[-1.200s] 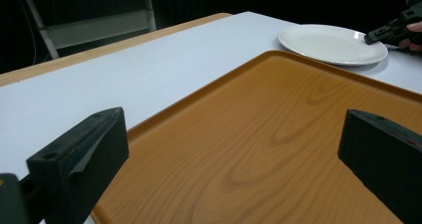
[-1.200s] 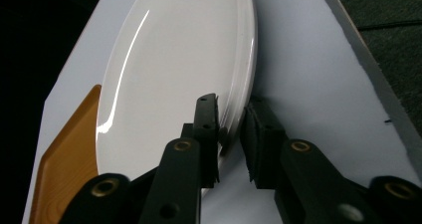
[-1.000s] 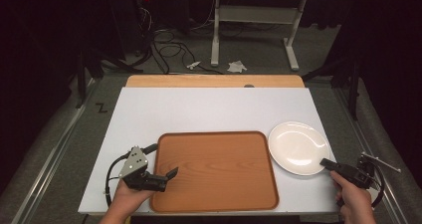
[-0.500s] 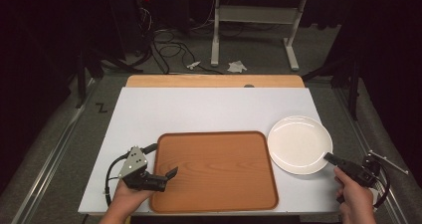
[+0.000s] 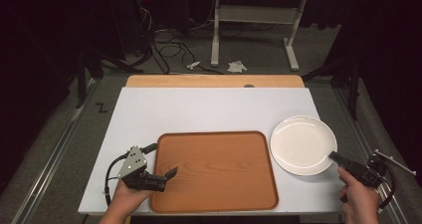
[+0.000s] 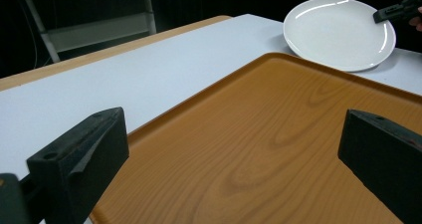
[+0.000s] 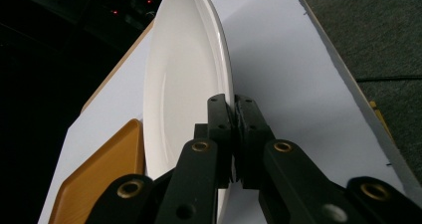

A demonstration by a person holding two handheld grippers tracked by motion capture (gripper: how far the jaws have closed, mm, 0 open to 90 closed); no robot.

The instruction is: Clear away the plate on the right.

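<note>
While the left gripper hovers at the tray's left rim near the table's front-left corner, its fingers stand wide apart with nothing between them; in the left gripper view one finger sits over the white tabletop just outside the rim and the other over the tray's wood-grain floor. That tray, brown and bare, lies along the front edge, about midway across. Just to its right, close to the table's right edge, is the white plate, near the tray's right rim; I cannot tell whether the two touch. At the plate's front-right rim is the right gripper, held by a hand at the front-right corner. Its fingers have just been closing and now pinch the plate's rim between them, one finger above the rim and one beneath, as the right gripper view shows.
</note>
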